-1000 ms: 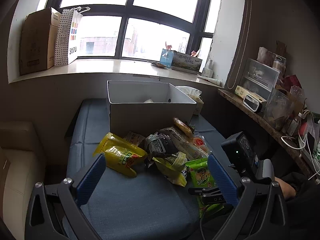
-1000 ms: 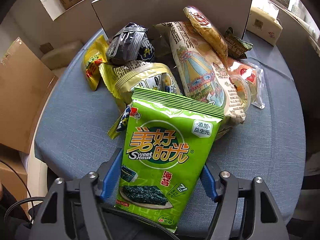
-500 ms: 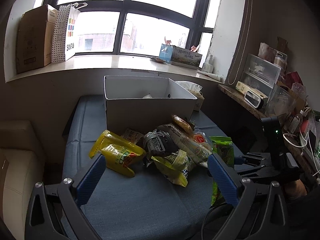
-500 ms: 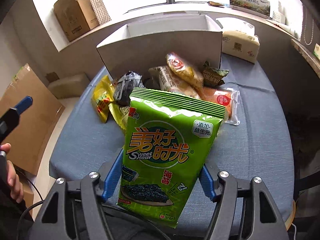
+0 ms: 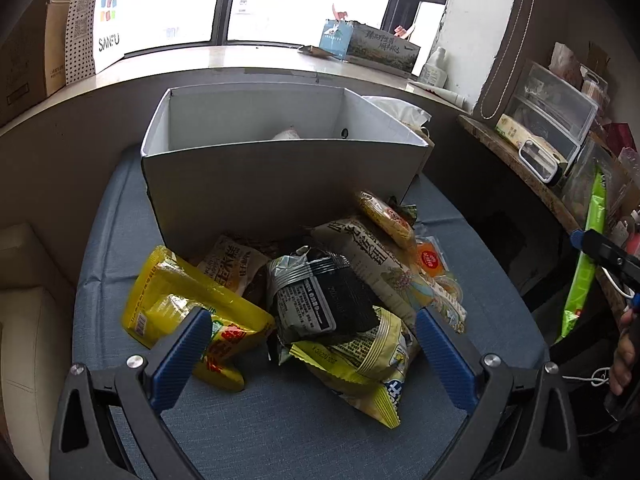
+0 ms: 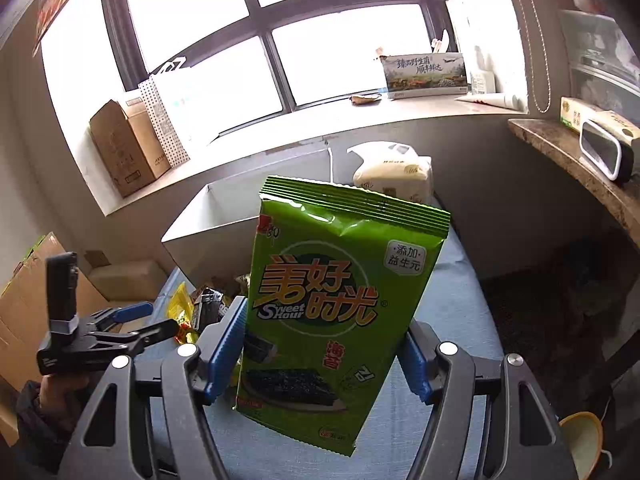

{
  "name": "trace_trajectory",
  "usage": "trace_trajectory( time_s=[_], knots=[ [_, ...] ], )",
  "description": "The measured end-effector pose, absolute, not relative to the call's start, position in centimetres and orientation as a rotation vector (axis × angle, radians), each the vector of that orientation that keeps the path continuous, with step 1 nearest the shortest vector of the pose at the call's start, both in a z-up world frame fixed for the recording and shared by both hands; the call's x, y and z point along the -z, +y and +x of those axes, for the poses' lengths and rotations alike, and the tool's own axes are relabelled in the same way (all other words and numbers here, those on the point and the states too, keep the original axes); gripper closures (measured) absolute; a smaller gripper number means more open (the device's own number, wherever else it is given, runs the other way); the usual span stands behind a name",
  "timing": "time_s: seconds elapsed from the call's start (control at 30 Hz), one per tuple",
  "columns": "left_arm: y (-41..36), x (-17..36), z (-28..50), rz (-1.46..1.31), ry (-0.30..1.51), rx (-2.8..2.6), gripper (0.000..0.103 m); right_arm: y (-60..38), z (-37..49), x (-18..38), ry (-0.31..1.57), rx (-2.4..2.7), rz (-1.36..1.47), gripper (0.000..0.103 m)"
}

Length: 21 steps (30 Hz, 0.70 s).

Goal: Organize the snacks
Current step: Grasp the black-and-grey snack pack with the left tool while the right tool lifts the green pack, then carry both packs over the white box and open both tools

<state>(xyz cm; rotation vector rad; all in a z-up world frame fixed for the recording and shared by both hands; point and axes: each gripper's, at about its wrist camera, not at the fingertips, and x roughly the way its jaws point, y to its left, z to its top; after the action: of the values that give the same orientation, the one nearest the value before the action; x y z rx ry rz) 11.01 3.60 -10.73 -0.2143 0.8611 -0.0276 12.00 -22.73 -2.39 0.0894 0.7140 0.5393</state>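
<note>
My right gripper (image 6: 324, 344) is shut on a green seaweed snack bag (image 6: 336, 304) and holds it upright in the air, short of the white open box (image 6: 208, 224). The bag also shows edge-on at the far right of the left wrist view (image 5: 588, 256). My left gripper (image 5: 312, 344) is open and empty, low over the snack pile: a yellow bag (image 5: 180, 300), a black-and-silver pack (image 5: 320, 296), a yellow-green bag (image 5: 360, 356) and a long beige pack (image 5: 372, 256). The box (image 5: 280, 184) stands behind the pile with one small item inside.
The pile lies on a blue-grey cloth table (image 5: 280, 420). A tissue pack (image 6: 396, 176) sits right of the box. The windowsill holds cardboard boxes (image 6: 124, 148) and a paper bag. A cluttered shelf (image 5: 540, 152) runs along the right wall.
My right gripper has lifted the green bag off the table and up to box height. My left gripper has moved forward and lower toward the pile.
</note>
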Motion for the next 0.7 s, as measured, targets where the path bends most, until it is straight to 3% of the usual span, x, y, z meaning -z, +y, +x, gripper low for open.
trace_trajectory(
  time_s=[0.23,0.3,0.33,0.37,0.7],
  knots=[
    [2.5,14.2,16.1,-0.208,0.964,0.01,0.0,-24.8,11.7,2.1,0.702,-0.522,0.148,0.03],
    [2.6,14.8,16.6,-0.214,0.975,0.0,0.013,-25.3,11.7,2.4,0.713,-0.52,0.155,0.03],
    [2.6,15.1,16.6,-0.214,0.985,-0.005,0.035,-25.4,11.8,2.5,0.715,-0.519,0.156,0.03],
    [2.7,15.1,16.6,-0.201,0.986,-0.023,0.043,-25.5,11.8,2.6,0.717,-0.517,0.157,0.03],
    [4.3,10.9,11.9,-0.264,0.79,0.039,0.048,-25.2,11.4,3.4,0.724,-0.54,0.161,0.03]
  ],
)
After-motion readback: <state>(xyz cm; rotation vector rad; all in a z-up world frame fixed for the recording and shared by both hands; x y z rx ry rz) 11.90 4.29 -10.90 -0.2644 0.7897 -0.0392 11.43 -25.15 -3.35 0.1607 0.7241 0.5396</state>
